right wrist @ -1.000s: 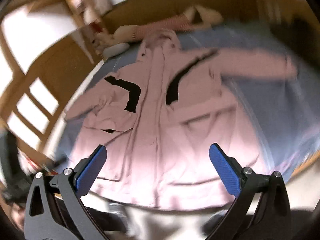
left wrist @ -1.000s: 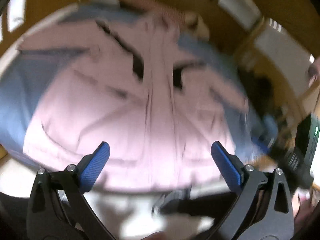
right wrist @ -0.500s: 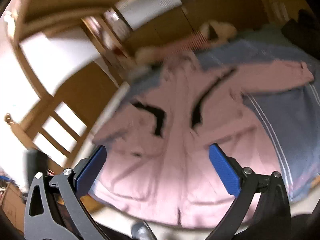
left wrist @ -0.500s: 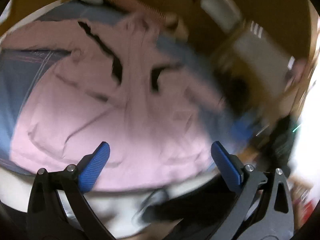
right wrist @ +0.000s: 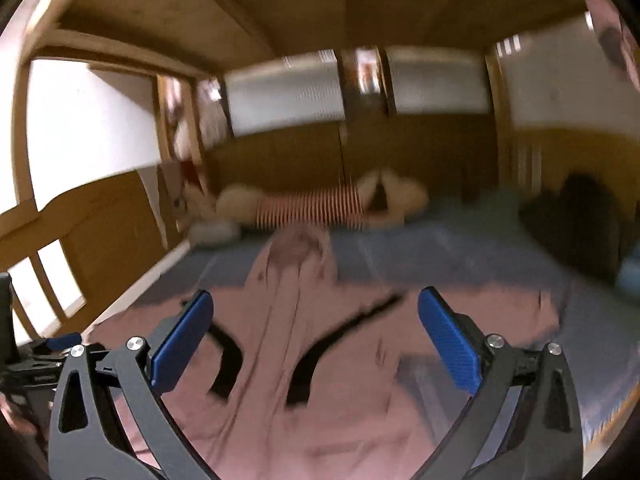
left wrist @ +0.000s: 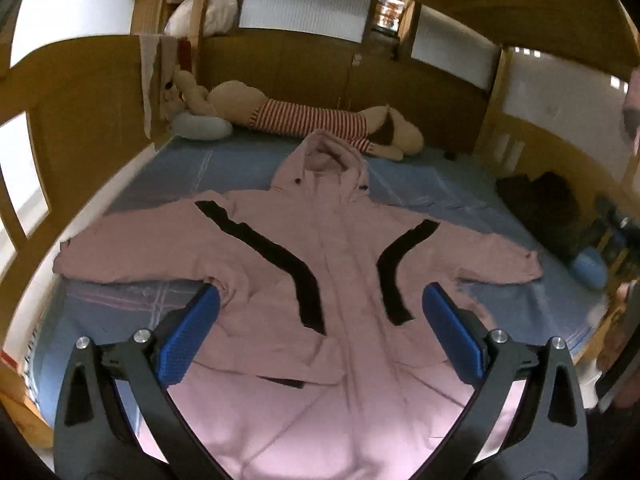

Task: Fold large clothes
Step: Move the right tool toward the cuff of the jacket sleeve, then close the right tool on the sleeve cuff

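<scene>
Left wrist view shows the pink jacket [left wrist: 332, 280] lying flat and face up across the middle of the frame, hood toward the top, both sleeves spread to the left and right edges. I judge it is spread like this so that the sleeves can be folded inward first; no fold is made yet. The left gripper [left wrist: 320, 332] stands at the bottom of the frame with its blue pads wide apart and nothing between them, above the lower body of the jacket. The jacket rests on a bed with a blue sheet [left wrist: 420, 188]. At the upper middle a long plush toy [left wrist: 304, 120] in a striped shirt lies against a wooden wall [left wrist: 280, 68], and a dark pile [left wrist: 540, 200] sits at the right.

Right wrist view is blurred. The right gripper [right wrist: 314, 340] is also spread wide and holds nothing; the jacket fills the lower half of the frame under it. The plush toy lies across the middle, with frosted windows [right wrist: 284, 92] above it. At the lower left edge a part of the other gripper shows.
</scene>
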The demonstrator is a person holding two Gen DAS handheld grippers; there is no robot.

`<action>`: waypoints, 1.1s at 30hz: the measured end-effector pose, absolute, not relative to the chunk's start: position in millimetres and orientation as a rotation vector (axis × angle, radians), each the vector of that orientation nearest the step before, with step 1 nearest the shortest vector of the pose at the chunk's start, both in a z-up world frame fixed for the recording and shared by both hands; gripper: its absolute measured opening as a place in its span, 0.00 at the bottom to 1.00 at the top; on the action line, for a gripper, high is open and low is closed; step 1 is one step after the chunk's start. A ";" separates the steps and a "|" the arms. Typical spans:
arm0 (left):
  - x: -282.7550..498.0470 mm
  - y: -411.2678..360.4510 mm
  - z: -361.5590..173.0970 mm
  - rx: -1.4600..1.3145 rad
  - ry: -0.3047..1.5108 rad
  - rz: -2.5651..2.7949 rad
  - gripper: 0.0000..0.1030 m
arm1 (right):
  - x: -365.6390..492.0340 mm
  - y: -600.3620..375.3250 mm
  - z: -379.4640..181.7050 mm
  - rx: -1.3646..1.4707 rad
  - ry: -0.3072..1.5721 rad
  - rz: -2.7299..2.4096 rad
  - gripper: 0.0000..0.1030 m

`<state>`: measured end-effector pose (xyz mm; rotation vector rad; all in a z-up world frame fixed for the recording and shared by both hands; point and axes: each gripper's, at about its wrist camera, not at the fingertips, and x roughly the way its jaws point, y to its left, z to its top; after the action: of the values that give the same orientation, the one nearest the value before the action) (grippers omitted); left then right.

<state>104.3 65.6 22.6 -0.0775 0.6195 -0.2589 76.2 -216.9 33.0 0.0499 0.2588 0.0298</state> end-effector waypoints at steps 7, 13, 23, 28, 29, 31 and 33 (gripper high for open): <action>116.7 53.6 -15.2 -0.040 0.722 -0.334 0.98 | 110.6 -276.1 -51.1 0.427 0.555 0.011 0.99; 103.8 48.7 -0.3 -0.080 0.656 -0.283 0.98 | 99.5 -317.0 -63.1 0.661 0.583 0.017 0.99; 106.8 68.7 8.9 -0.165 0.711 -0.220 0.98 | 81.9 -454.7 -83.0 1.047 0.442 -0.072 0.99; 93.5 99.9 4.4 -0.269 0.643 -0.139 0.98 | 87.5 -509.6 -106.3 1.165 0.435 -0.087 0.99; 95.0 102.6 2.2 -0.273 0.641 -0.132 0.98 | 87.8 -516.6 -109.2 1.175 0.426 -0.089 0.99; 103.9 100.2 -4.3 -0.224 0.652 -0.113 0.98 | 86.2 -531.4 -119.4 1.182 0.405 -0.141 0.99; 113.3 90.2 -9.6 -0.146 0.670 -0.101 0.98 | 85.6 -542.5 -127.6 1.168 0.421 -0.190 0.99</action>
<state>113.3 90.2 -9.6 -0.1461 0.6698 -0.1014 85.6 -542.5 -127.6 1.1681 0.4206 -0.1903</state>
